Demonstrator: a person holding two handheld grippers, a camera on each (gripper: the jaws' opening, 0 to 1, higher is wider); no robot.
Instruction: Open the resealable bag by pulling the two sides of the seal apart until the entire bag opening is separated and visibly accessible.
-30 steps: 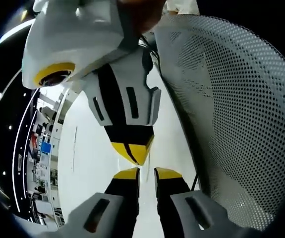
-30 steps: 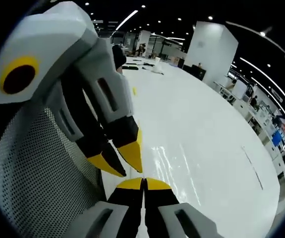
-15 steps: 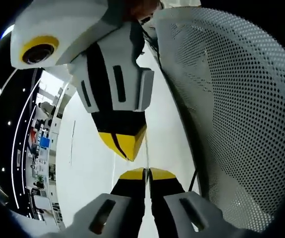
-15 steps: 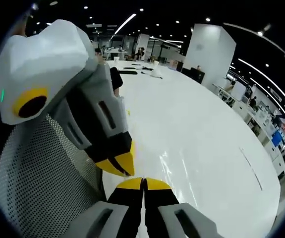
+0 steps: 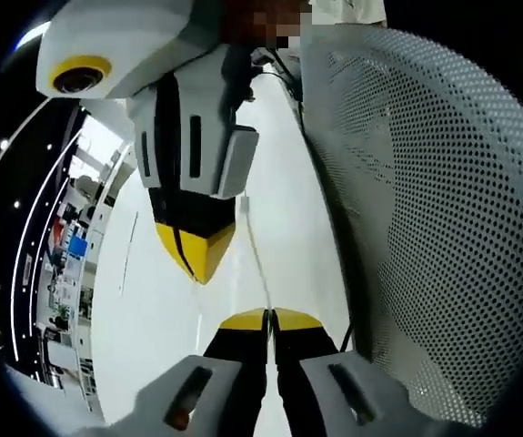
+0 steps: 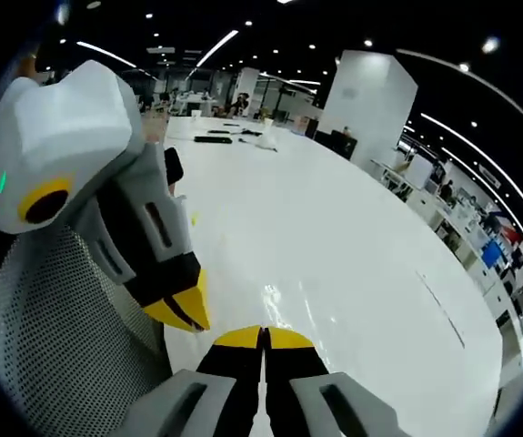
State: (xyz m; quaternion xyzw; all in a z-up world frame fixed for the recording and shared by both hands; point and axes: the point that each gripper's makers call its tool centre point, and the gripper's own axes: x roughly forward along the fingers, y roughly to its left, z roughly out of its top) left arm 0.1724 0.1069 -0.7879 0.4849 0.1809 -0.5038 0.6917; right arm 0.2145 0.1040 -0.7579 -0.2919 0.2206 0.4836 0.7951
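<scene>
Both tongs are held up in the air, tip toward tip, above a large white surface (image 6: 352, 273). The left tongs (image 5: 266, 318) have their yellow tips pressed together, and the right tongs (image 6: 263, 336) are closed the same way. In the left gripper view a thin, almost clear edge runs up from between the closed tips; I think this is the bag (image 5: 259, 264), but it is very hard to see. What the right tongs grip I cannot tell, the film is too clear there.

I judge that each tongs pinches one side of the seal, so that moving the hands away from each other can peel it. They stand just beside each other, not touching.

A mesh chair back (image 5: 443, 228) stands close at the surface's near edge, beside the left tongs.
</scene>
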